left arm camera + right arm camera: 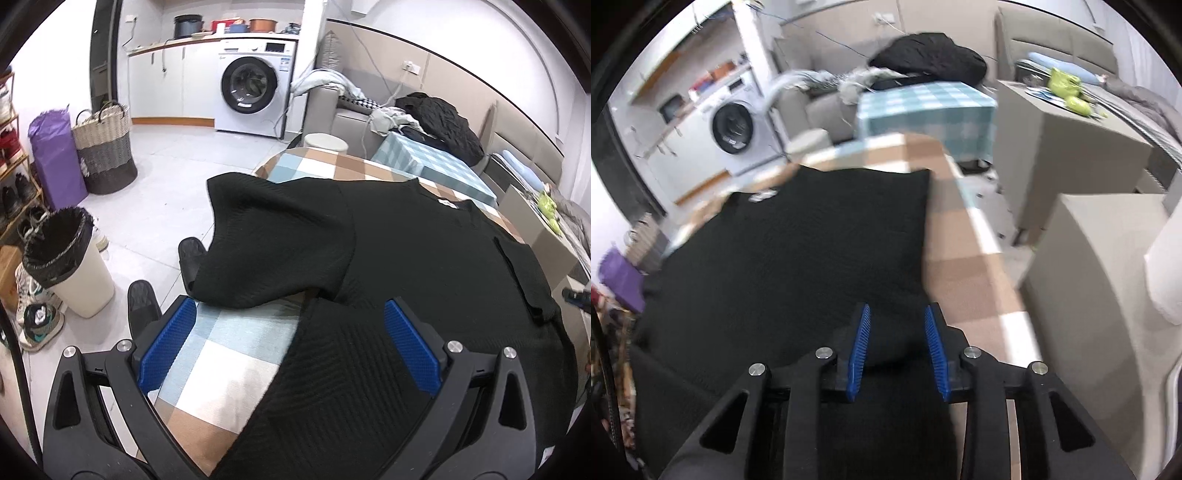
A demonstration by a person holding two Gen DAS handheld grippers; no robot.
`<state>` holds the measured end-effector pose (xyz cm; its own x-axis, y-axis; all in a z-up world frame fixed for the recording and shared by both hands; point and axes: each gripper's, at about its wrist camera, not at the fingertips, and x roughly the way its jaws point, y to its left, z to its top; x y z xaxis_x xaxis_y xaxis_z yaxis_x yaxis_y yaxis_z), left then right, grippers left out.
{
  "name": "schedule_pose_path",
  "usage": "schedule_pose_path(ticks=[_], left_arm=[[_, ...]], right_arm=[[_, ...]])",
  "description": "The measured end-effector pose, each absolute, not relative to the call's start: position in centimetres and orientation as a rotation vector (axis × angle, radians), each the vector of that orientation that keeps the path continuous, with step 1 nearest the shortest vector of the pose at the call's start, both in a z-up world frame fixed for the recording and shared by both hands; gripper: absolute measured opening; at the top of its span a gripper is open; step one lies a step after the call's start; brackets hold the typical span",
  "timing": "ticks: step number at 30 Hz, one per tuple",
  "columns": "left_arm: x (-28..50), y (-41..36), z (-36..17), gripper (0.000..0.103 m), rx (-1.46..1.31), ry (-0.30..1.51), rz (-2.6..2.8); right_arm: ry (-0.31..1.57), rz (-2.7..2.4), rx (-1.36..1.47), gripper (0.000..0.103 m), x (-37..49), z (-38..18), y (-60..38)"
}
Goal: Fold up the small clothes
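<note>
A black knitted top (424, 258) is spread on the checked tablecloth (221, 350), one sleeve (266, 240) hanging over the table's edge. The left gripper (291, 343) is held wide apart above its hem. The right gripper (897, 354) is partly apart, pads not pressing the fabric

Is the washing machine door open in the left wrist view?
No, the washing machine door sits closed, its round dark window flush with the white front.

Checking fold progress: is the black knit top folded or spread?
Partly folded: the black knit top has one sleeve turned inward; the other hangs off the table.
</note>
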<state>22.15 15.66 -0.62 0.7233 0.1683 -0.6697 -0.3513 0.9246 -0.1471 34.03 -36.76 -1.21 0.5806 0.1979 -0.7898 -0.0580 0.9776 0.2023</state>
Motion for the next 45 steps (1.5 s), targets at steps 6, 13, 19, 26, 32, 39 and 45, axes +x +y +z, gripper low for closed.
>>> schedule_pose_path(ticks=[6, 13, 19, 26, 32, 39, 45], left_arm=[[22.3, 20.1, -2.6, 0.101, -0.414, 0.736, 0.379], [24.2, 26.2, -6.6, 0.083, -0.619, 0.815, 0.45], [26.6, 26.6, -8.4, 0.028, -0.612, 0.84, 0.429], [28.0, 24.3, -5.0, 0.005, -0.458, 0.745, 0.435], [31.2, 19.5, 1.4, 0.004, -0.335, 0.637, 0.349], [37.5, 5.5, 5.6, 0.005, -0.196, 0.631, -0.044], [35.3, 0.6, 2.0, 0.068, -0.142, 0.733, -0.143]], right_arm=[[0.98, 0.239, 0.172, 0.043, 32.7, -1.9, -32.6], [0.929, 0.246, 0.273, 0.057, 29.0, -0.9, -32.7], [0.932, 0.213, 0.291, 0.057, 27.0, -1.3, -33.2], [0.957, 0.211, 0.363, 0.057, 25.1, -2.6, -33.7], [0.933, 0.212, 0.413, 0.057, 23.7, -2.1, -34.5], [0.919, 0.205, 0.436, 0.057, 23.2, -1.5, -35.4], [0.923, 0.178, 0.443, 0.058, 22.5, -1.6, -36.6]])
